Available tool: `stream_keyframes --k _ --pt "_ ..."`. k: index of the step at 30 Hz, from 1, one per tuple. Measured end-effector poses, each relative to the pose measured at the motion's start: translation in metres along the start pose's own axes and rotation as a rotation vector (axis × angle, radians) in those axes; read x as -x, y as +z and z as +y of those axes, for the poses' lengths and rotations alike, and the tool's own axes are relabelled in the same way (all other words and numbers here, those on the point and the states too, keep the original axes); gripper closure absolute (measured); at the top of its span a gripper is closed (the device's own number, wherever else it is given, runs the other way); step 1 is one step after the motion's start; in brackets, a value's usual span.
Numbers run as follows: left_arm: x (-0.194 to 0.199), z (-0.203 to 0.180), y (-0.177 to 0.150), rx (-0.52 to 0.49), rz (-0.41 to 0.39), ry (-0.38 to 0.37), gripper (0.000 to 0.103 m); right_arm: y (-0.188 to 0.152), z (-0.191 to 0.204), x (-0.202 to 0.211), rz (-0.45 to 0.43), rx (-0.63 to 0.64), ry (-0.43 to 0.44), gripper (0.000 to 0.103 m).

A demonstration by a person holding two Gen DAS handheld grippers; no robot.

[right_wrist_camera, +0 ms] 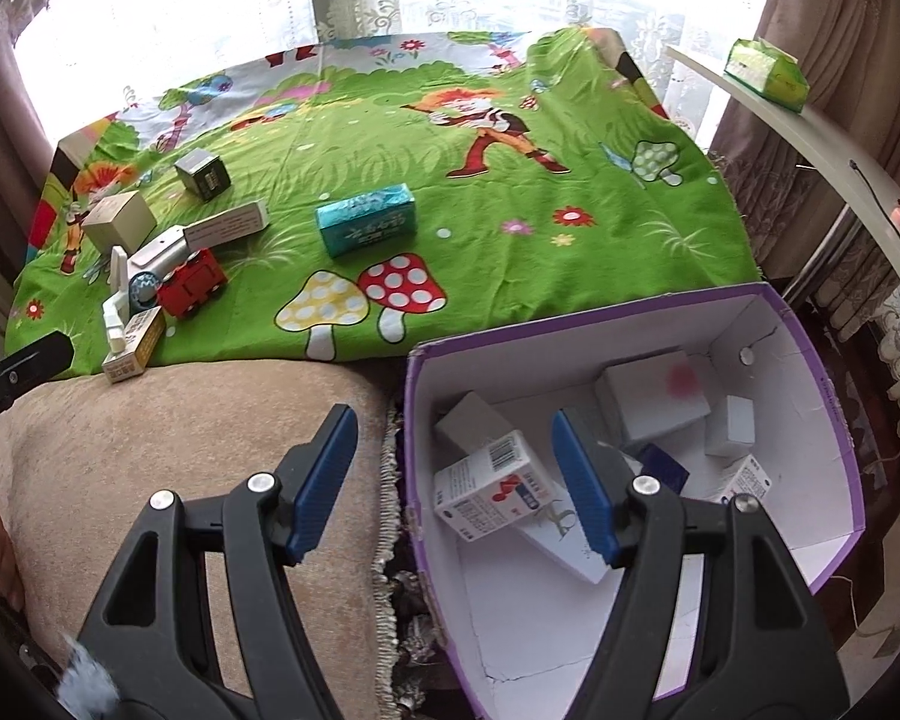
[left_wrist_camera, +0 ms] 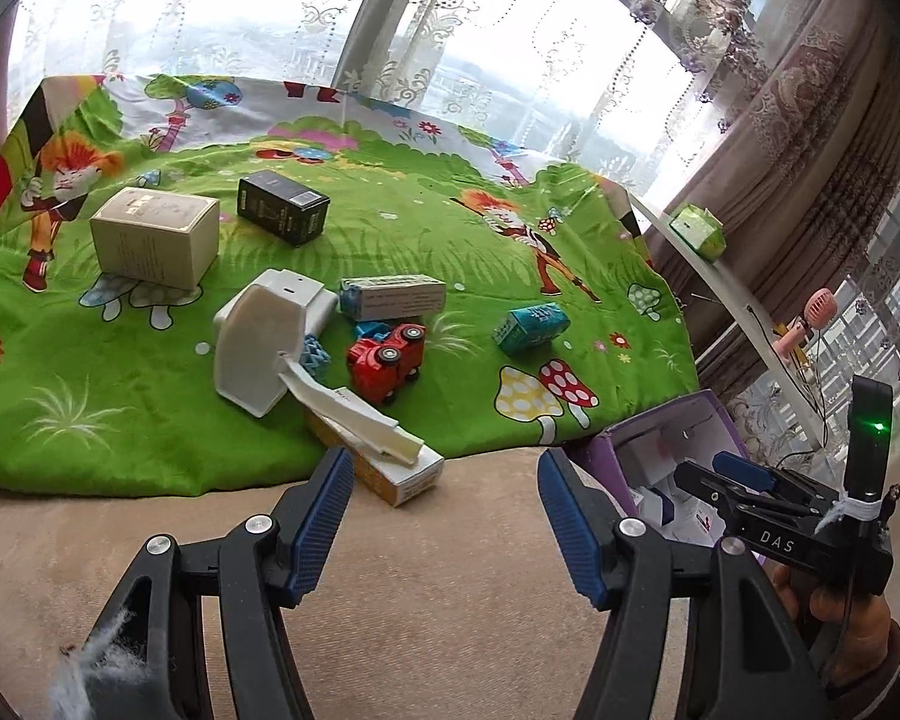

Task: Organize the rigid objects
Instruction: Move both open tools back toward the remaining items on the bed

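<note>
Boxes and toys lay scattered on a green cartoon-print cloth (left_wrist_camera: 150, 408) spread over a beige cushioned surface (left_wrist_camera: 438, 570), by a lace-curtained window. From left in the left wrist view: a cream box (left_wrist_camera: 156, 237), a black box (left_wrist_camera: 283, 207) behind it, a white plastic piece (left_wrist_camera: 264, 348) tipped against a yellow-and-white carton (left_wrist_camera: 384, 468) at the cloth's front edge, a blue-white carton (left_wrist_camera: 393, 295), a red toy truck (left_wrist_camera: 387, 360) on its side just beside the carton, and a teal box (left_wrist_camera: 531, 330) well apart to the right. The left hand-held gripper (left_wrist_camera: 444, 516) hung over the beige surface near the cloth's edge, jaws spread, nothing betw. them. At far right the purple-sided box (right_wrist_camera: 834, 396), white inside, stood off the cloth's front right corner w/ several white cartons already in it, incl. one w/ a red mark and barcode (right_wrist_camera: 492, 492). The right hand-held gripper (right_wrist_camera: 456, 486) sat over that box's left rim, jaws spread and empty, one finger above the beige surface, the other above the box interior. A green tissue pack (right_wrist_camera: 765, 73) rested on a white shelf (right_wrist_camera: 840, 138) at far right.
</note>
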State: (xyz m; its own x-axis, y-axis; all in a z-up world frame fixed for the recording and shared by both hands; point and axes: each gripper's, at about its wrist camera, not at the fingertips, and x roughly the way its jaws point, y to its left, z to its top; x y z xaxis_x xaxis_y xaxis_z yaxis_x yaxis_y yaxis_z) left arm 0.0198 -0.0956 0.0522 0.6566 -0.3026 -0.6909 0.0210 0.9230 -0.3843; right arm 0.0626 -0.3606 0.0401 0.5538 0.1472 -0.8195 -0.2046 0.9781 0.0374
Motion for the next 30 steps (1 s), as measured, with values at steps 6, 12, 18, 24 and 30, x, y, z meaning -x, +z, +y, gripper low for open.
stream_keyframes --k 6,12,18,24,30 --pt "0.000 0.017 0.003 0.051 0.001 0.011 0.038 0.000 0.016 -0.008 0.025 0.023 0.032 0.032" --pt "-0.005 0.035 0.008 0.107 0.014 0.037 0.038 0.002 0.029 -0.016 0.045 0.045 0.054 0.031" --pt "-0.013 0.053 0.013 0.174 0.036 0.036 0.038 0.004 0.042 -0.024 0.061 0.065 0.079 0.031" --pt "-0.023 0.067 0.023 0.211 0.040 0.067 0.038 0.007 0.054 -0.029 0.071 0.083 0.103 0.031" --pt "-0.040 0.076 0.038 0.243 0.062 0.086 0.027 0.011 0.062 -0.034 0.074 0.093 0.119 0.030"
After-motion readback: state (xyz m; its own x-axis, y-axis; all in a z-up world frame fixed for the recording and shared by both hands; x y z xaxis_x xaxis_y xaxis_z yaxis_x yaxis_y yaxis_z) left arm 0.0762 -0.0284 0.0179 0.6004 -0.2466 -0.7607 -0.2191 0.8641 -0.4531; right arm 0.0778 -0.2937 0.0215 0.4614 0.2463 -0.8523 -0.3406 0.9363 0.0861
